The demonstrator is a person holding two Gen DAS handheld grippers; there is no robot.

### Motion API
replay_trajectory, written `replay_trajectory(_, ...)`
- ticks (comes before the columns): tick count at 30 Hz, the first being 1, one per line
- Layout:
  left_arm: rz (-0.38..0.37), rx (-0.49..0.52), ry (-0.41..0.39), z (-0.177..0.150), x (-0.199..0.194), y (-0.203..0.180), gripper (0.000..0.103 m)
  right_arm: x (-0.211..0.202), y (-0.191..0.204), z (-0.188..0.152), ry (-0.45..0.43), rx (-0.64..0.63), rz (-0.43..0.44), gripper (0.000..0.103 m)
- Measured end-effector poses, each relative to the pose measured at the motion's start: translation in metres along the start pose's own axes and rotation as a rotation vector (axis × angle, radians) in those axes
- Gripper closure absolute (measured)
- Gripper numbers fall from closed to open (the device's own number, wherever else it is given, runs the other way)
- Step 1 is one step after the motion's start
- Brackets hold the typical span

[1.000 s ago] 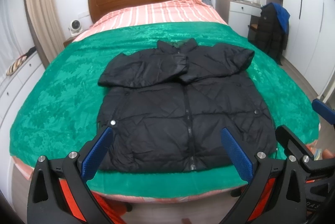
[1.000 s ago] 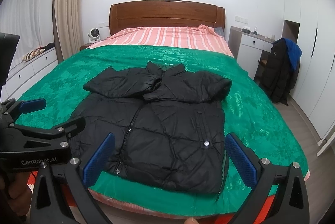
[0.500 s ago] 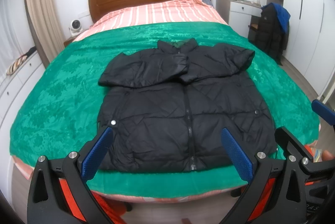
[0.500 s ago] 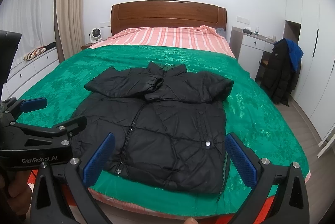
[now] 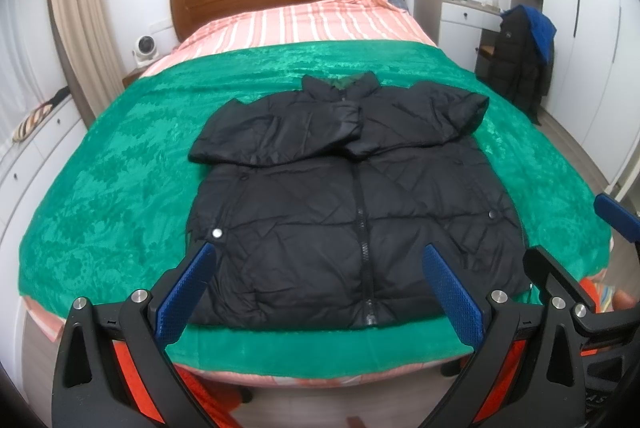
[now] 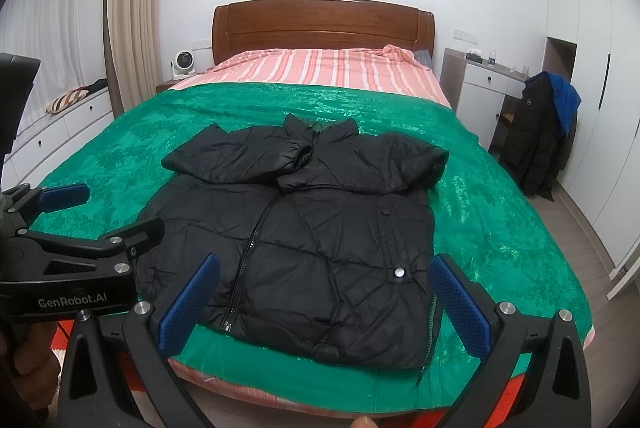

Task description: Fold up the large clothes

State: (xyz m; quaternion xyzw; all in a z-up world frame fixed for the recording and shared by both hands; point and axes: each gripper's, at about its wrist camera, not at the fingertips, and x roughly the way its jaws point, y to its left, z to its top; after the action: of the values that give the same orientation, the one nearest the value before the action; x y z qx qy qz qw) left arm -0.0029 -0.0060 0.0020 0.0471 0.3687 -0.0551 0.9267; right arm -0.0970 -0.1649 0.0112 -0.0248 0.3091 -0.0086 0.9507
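A black puffer jacket (image 5: 352, 211) (image 6: 320, 228) lies front-up and zipped on the green blanket (image 5: 120, 195) (image 6: 500, 220), both sleeves folded across its chest. My left gripper (image 5: 318, 288) hovers open above the foot of the bed, just short of the jacket's hem, nothing between its blue pads. My right gripper (image 6: 324, 292) is also open and empty, held off the hem toward the jacket's right side. In the right wrist view the left gripper's (image 6: 100, 220) side shows at the left edge; in the left wrist view the right gripper's finger (image 5: 616, 220) shows at the right edge.
The bed has a wooden headboard (image 6: 320, 23) and a pink striped sheet (image 6: 320, 67). A white desk (image 6: 480, 91) and a chair draped with dark coats (image 6: 540, 135) stand on the right. White drawers (image 6: 60, 123) and a small fan (image 6: 182, 63) line the left. Wardrobes (image 6: 592, 87) fill the right wall.
Both views have shifted only slightly; the jacket lies unchanged and both grippers stay open.
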Motion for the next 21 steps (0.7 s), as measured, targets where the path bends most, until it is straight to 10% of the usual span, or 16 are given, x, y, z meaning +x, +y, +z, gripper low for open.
replay_trajectory(21, 0.008, 0.001, 0.007, -0.0013, 0.0041, 0.0018, 0.0, 0.0065, -0.0007, -0.0038, 0.012, 0.007, 0.008, 0.0)
